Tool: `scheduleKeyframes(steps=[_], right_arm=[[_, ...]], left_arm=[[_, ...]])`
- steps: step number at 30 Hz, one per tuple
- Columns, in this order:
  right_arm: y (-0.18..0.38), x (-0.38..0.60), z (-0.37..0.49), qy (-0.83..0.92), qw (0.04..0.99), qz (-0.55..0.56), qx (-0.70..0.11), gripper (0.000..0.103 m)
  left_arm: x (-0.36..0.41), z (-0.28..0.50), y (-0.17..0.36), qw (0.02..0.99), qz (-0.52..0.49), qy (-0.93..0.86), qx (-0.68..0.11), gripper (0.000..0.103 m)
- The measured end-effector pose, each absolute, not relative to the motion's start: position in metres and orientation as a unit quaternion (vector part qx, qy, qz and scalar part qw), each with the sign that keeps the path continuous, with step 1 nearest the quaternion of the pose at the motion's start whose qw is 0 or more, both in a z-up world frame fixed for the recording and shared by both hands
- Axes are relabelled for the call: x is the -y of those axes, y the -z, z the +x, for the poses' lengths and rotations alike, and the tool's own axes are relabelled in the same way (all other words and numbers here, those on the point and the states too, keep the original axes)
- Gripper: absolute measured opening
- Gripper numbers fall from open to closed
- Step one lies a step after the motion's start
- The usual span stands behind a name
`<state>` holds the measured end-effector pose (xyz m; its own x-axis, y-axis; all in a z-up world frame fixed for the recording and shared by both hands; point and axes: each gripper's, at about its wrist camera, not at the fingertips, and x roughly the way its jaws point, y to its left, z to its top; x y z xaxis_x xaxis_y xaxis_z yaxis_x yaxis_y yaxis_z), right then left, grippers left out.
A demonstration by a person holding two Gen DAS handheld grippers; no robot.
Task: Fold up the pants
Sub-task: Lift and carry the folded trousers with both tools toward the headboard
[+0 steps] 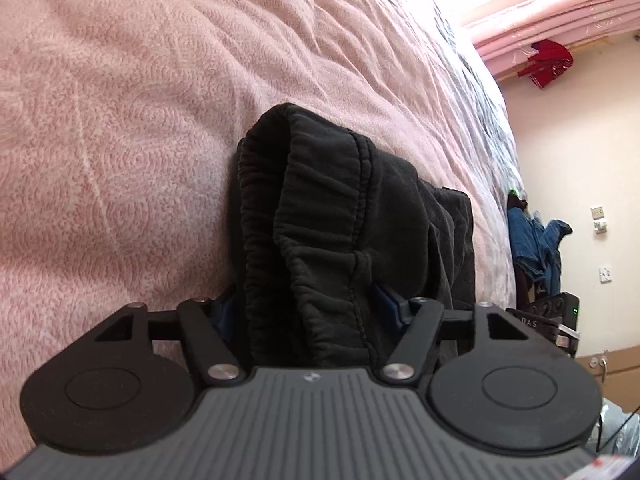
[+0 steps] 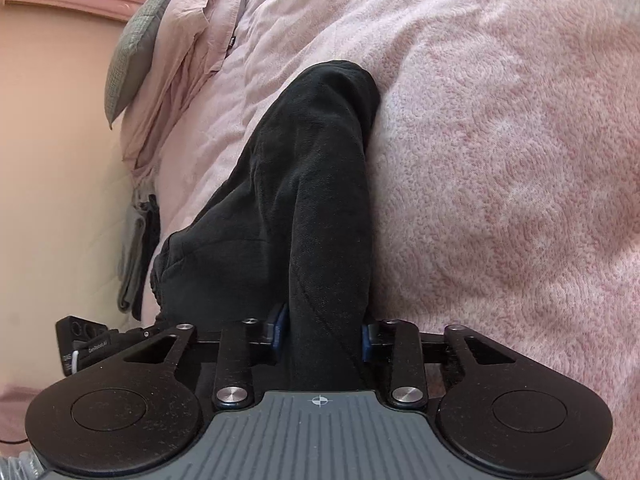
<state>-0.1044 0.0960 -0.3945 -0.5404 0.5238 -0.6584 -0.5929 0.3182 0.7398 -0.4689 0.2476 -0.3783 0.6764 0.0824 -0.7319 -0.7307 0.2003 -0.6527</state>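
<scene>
A: Item, black sweatpants (image 1: 332, 216): we list them as soft, limp knit, light, not fragile, with thick gathered bulk at the elastic waistband (image 1: 288, 184). They lie bunched on the pink fleece blanket (image 1: 120, 120) of the bed, near its front edge.

B: Hold points?

A: We judge the waistband the surest purchase, since the doubled elastic gives the pads something to bite. The smoother leg fold (image 2: 320, 208) should slip more readily, so we would take it deep, as we do now.

B: State of the tongs?

A: Left gripper (image 1: 308, 308): half-narrowed, blue pads pressed against both sides of the waistband roll, cloth filling the gap. Right gripper (image 2: 322, 330): drawn in narrower, pads clamped on the leg fold.

B: Pose?

A: Both point down at a slant toward the bed, low over the blanket. In the right wrist view the left gripper's body shows at the near left, so we hold the two ends of one bundle, near each other.

B: Other stock?

A: Grey pillow (image 2: 136, 40) far left; blue jeans (image 1: 540, 248) far right.
</scene>
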Motion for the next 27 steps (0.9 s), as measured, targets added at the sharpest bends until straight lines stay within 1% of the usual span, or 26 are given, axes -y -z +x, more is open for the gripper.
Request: scheduleKeyframes(steps=[1,3,6,7,11,19,27], right_arm=[[0.391,-0.097,-0.106,-0.581,0.482,-0.031,-0.655,0.024],[0.383,-0.097,-0.108,-0.578,0.486,-0.036,-0.654,0.022],[0.367,-0.1,-0.109,-0.58,0.487,-0.043,-0.652,0.02],[0.361,-0.101,-0.109,-0.582,0.487,-0.046,-0.649,0.02],[0.332,-0.113,-0.118,-0.592,0.481,-0.06,-0.643,0.02],[0.283,-0.153,-0.144,-0.628,0.446,-0.085,-0.632,0.02],[0.249,-0.22,-0.213,-0.686,0.379,-0.135,-0.605,0.02]], left_arm=[[-0.245,-0.467,0.374,0.72,-0.56,-0.291,-0.288,0.056],[-0.242,-0.466,0.366,0.716,-0.558,-0.303,-0.29,0.052],[-0.24,-0.47,0.355,0.709,-0.567,-0.312,-0.28,0.044],[-0.238,-0.471,0.349,0.708,-0.568,-0.315,-0.277,0.043],[-0.229,-0.475,0.322,0.705,-0.564,-0.333,-0.274,0.042],[-0.204,-0.501,0.251,0.691,-0.563,-0.392,-0.23,0.042],[-0.187,-0.563,0.203,0.663,-0.563,-0.466,-0.163,0.042]])
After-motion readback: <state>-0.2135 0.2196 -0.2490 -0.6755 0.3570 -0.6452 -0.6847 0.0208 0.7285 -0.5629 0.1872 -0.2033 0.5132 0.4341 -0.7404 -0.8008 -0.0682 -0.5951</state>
